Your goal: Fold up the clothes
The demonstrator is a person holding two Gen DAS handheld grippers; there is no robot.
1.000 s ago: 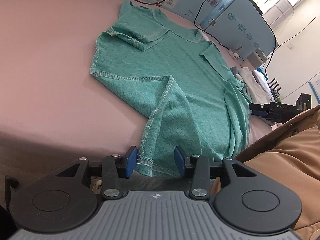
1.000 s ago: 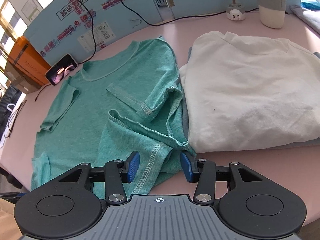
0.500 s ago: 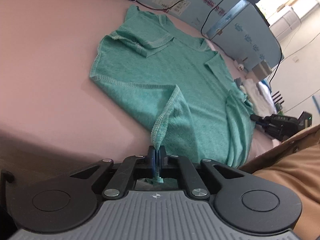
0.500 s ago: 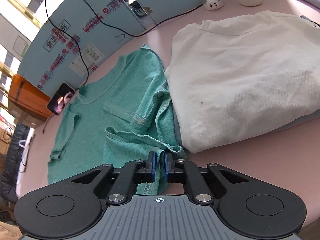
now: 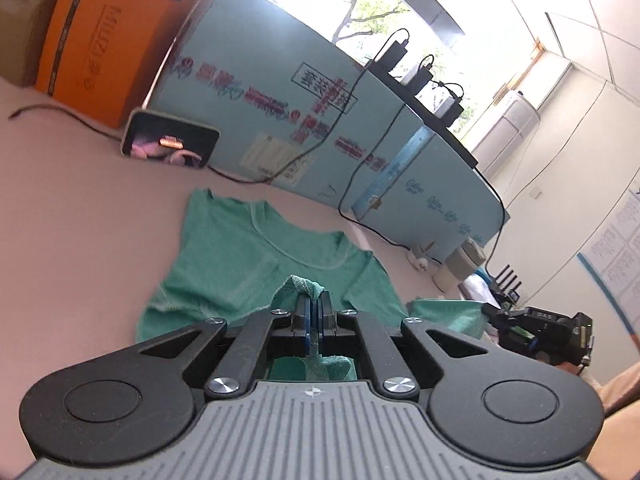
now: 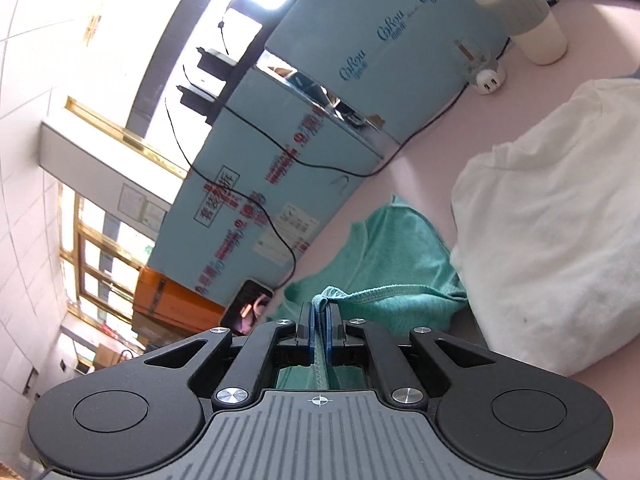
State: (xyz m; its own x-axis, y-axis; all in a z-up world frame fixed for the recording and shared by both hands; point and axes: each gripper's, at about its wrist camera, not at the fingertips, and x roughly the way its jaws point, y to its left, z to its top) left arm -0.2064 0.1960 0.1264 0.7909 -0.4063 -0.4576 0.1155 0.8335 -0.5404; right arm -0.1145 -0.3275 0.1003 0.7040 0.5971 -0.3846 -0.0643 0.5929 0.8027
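Pink tabletop (image 5: 80, 208) runs under your work, backed by a light blue board (image 5: 280, 92) that stands along its far edge. Take that board as your landmark. The green T-shirt (image 5: 224, 256) lies on the table just in front of the board, neckline toward it, one sleeve folded over the chest.

Your left gripper (image 5: 314, 308) is clenched on a bunched bit of the shirt's hem, the cloth lifted clear of the table and poking out above the blue pads. Your right gripper (image 6: 319, 320) is likewise clamped tight on a stitched hem edge of the same shirt, which runs between the pads and back under the tool.

A phone (image 5: 170, 144) leans against the foot of the board at its left end, with an orange box (image 5: 108, 40) just beyond that end. Black cables (image 6: 256, 208) hang down the board's face. Toward the board's right end stand a white plug adapter (image 6: 486, 76) and a pale cup with a grey lid (image 6: 520, 8), both close to its foot. A white folded garment (image 6: 560, 216) rests on the table in front of the board's right part, touching the green shirt's side.
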